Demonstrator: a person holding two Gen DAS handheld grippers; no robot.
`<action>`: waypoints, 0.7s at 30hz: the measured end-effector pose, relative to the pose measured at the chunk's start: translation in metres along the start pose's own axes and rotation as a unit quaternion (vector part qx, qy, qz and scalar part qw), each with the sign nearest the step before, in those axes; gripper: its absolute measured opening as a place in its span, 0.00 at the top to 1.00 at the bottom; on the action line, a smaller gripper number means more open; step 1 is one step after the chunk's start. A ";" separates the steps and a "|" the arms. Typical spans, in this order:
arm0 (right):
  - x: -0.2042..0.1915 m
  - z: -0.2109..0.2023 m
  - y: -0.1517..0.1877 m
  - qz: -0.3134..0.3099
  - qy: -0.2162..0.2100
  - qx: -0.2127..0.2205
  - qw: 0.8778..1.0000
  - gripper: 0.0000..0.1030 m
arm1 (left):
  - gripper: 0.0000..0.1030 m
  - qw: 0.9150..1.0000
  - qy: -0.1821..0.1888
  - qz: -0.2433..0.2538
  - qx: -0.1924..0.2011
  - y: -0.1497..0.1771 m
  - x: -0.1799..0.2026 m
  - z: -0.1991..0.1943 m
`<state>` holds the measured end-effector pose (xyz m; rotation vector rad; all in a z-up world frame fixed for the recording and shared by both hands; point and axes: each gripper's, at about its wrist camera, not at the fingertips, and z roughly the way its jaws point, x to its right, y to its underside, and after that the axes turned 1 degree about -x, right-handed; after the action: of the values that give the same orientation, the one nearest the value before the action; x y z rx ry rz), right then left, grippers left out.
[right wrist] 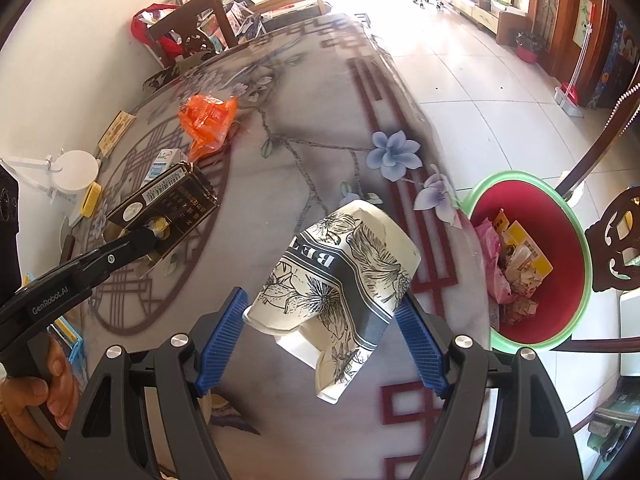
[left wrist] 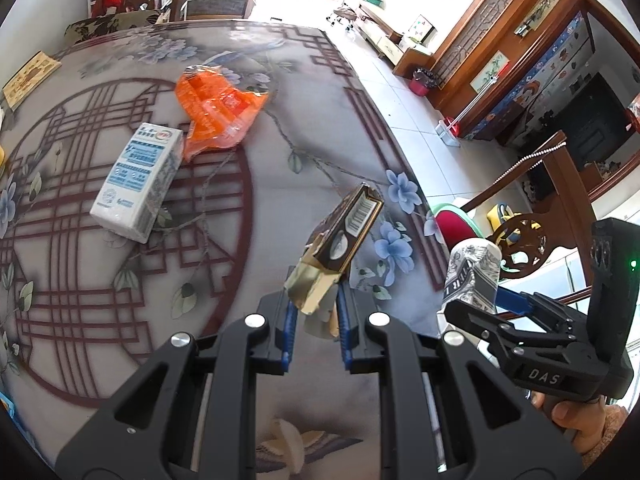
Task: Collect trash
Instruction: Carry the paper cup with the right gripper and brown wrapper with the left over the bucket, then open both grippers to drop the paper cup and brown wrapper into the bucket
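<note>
The crushed cup (right wrist: 340, 280) hangs clamped between the right tool's (right wrist: 322, 332) blue pads, above the bench (right wrist: 304, 128) edge and near the red bin (right wrist: 560, 240) on the floor — a judgement: held ready to drop in. The left tool (left wrist: 316, 312) pinches a dark box (left wrist: 348, 228) by its torn flap, aloft too. A carton (left wrist: 136, 180) and orange wrapper (left wrist: 216, 108) lie on the bench — not yet collected.

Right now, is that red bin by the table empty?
No. The red bin already holds trash: pink plastic, yellow packaging and crumpled scraps lie inside.
</note>
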<state>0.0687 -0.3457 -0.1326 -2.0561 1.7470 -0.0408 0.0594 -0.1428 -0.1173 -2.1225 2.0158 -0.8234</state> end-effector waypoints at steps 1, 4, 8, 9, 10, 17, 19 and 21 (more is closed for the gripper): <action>0.003 -0.001 0.000 0.001 0.000 0.000 1.000 0.29 | 0.83 1.000 0.000 0.001 -0.001 0.000 0.003 0.001; 0.013 -0.003 0.000 0.005 -0.001 0.000 1.000 0.29 | 0.83 1.000 -0.001 0.004 -0.004 -0.001 0.012 0.005; 0.029 -0.005 0.001 0.013 -0.001 -0.001 1.000 0.29 | 0.83 1.000 -0.001 0.010 -0.007 -0.003 0.025 0.011; 0.035 -0.006 0.001 0.016 0.000 -0.001 1.000 0.29 | 0.83 1.000 -0.001 0.012 -0.008 -0.003 0.029 0.014; 0.039 -0.006 0.001 0.018 0.001 -0.002 1.000 0.29 | 0.84 1.000 -0.001 0.013 -0.009 -0.003 0.033 0.015; 0.083 -0.014 0.001 0.046 0.016 0.003 0.999 0.29 | 0.83 0.999 0.007 0.026 -0.021 -0.005 0.060 0.031; 0.102 -0.016 0.000 0.062 0.022 0.005 0.998 0.29 | 0.83 0.999 0.008 0.032 -0.027 -0.007 0.069 0.036; 0.122 -0.018 -0.001 0.076 0.033 0.007 0.996 0.29 | 0.83 0.999 0.010 0.039 -0.032 -0.008 0.078 0.041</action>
<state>0.0895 -0.4666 -0.1474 -1.9256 1.9339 -0.0755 0.0832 -0.2281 -0.1248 -2.0614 2.1473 -0.7806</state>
